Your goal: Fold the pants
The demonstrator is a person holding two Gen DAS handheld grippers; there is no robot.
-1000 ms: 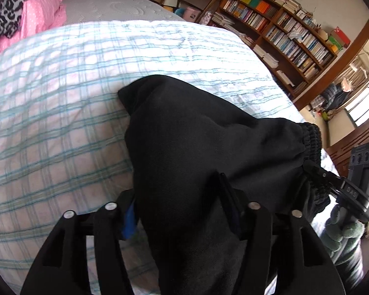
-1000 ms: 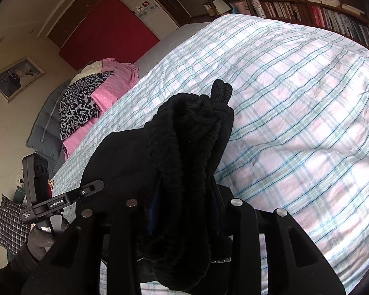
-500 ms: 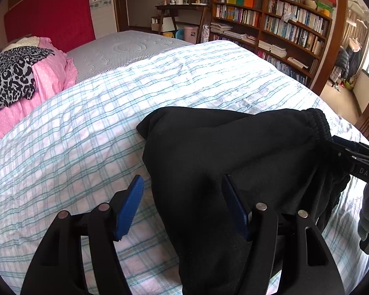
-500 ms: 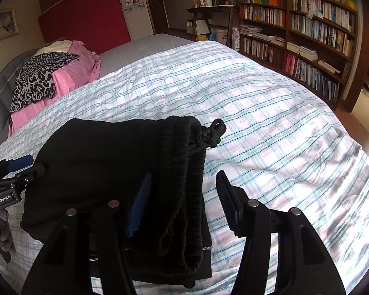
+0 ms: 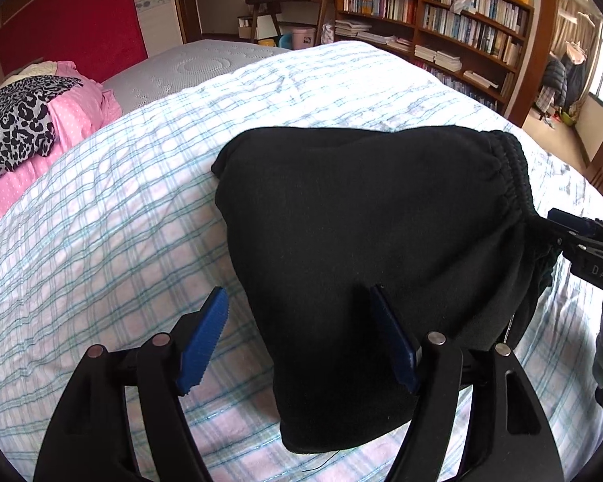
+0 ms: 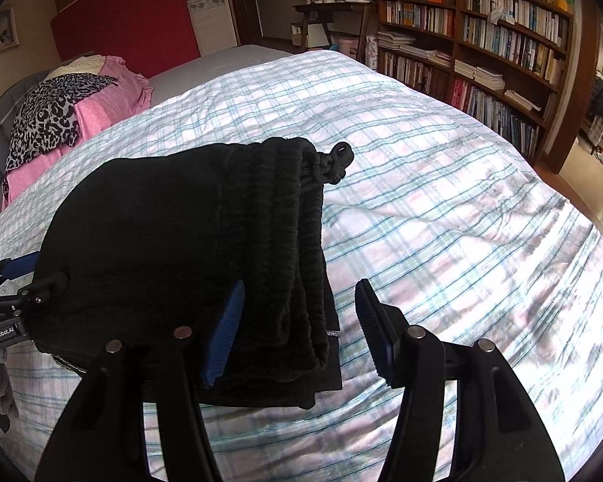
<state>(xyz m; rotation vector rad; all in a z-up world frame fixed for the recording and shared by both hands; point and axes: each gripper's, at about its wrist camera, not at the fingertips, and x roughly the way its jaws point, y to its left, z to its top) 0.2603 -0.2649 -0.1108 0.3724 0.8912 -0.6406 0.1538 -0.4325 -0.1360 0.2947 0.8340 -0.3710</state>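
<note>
Over folded pants (image 5: 362, 233): left hand-held gripper (image 5: 301, 337), right hand-held gripper (image 6: 297, 329) both opening, gripping nothing.

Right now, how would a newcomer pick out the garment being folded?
Find the big bed with the pale checked cover. Near its front edge lies a compact bundle, the black pants, folded with the ribbed waistband stacked on one side. It is the only plain black thing on the cover.

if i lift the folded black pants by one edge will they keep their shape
Probably not: the black pants are soft fabric sagging into the plaid bedspread, so the fold would likely flop open. The thick gathered waistband looks bulkier, so that end may hang lower.
</note>
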